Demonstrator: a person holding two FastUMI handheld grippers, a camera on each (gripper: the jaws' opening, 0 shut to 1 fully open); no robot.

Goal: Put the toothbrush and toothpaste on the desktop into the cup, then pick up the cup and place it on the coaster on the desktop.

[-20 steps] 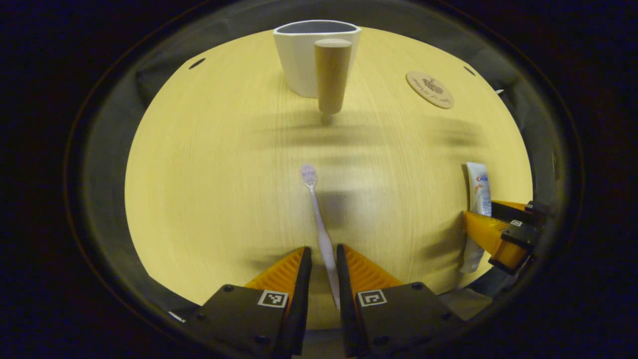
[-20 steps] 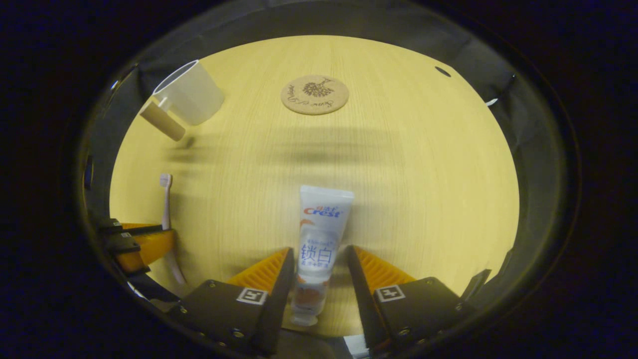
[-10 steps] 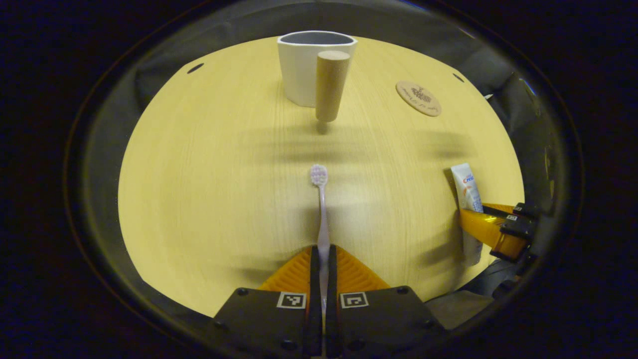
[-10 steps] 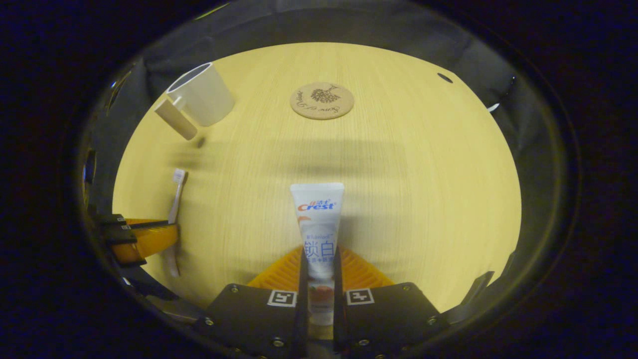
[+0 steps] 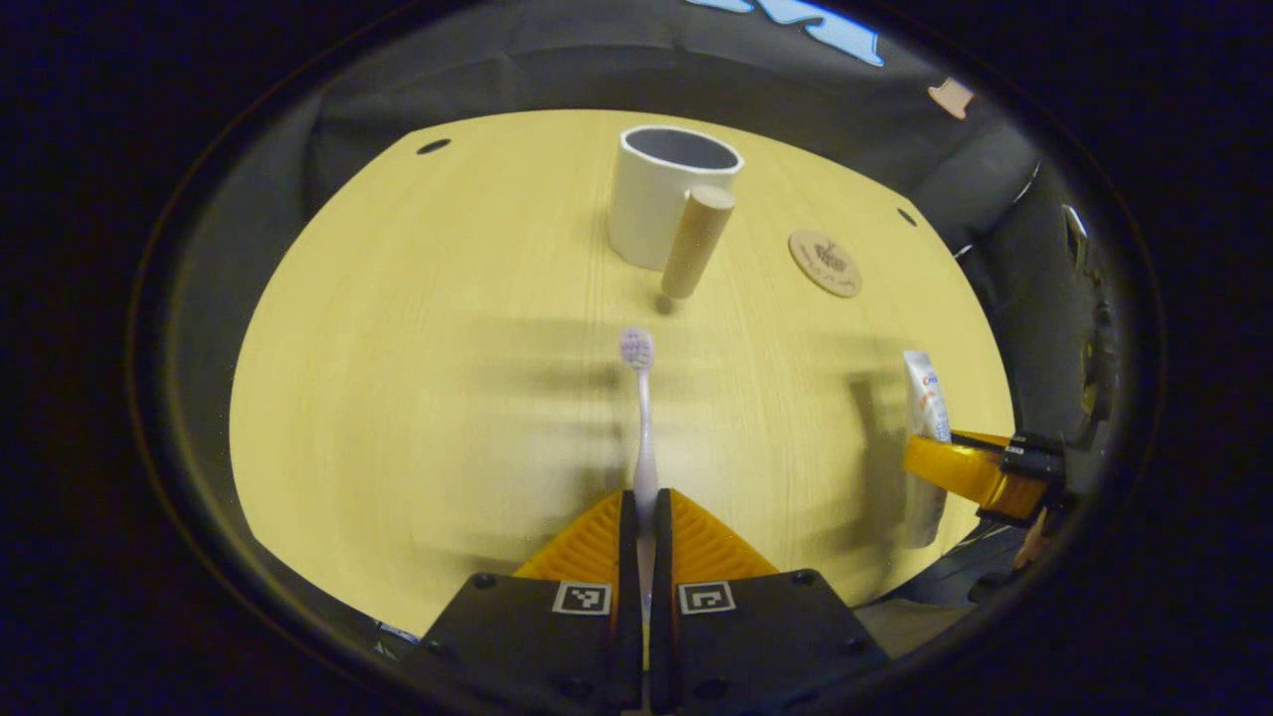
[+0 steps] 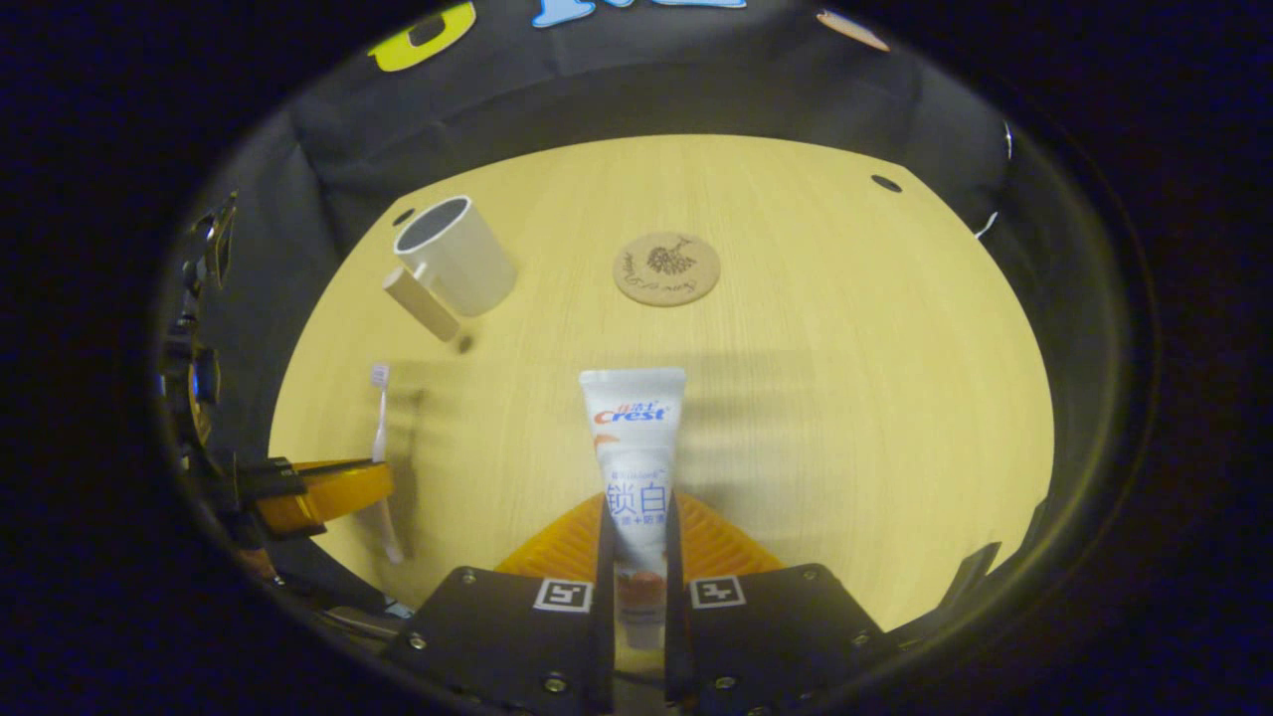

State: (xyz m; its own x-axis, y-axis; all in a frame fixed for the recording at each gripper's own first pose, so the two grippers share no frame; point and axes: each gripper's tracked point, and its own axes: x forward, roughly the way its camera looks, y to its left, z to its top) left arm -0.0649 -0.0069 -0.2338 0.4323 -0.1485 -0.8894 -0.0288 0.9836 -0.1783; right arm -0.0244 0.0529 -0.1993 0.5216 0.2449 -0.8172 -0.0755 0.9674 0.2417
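The left gripper (image 5: 643,517) is closed on the handle of the toothbrush (image 5: 641,428), and the bristle head points forward, away from the fingers. The toothbrush is light, thin and stiff, and I think its smooth handle can turn between the pads, so a hold near the middle of the handle seems safer than one at the end. The right gripper (image 6: 637,522) is closed on the lower part of the toothpaste (image 6: 635,447), with the flat crimped end forward and the cap toward the gripper body. The tube is soft and light; a hard squeeze may dent it, so the grip should be firm but gentle, close to the cap. Both things appear lifted above the near edge of the table (image 5: 398,378), each casting a shadow on the wood.

Farther on stands the cup (image 5: 658,204), upright and open, toward the far edge, straight ahead of the toothbrush and well apart from it. Its round wooden handle (image 5: 696,242) faces the grippers. The coaster (image 6: 666,268) lies flat to the right of the cup, near it but not touching, ahead of the toothpaste
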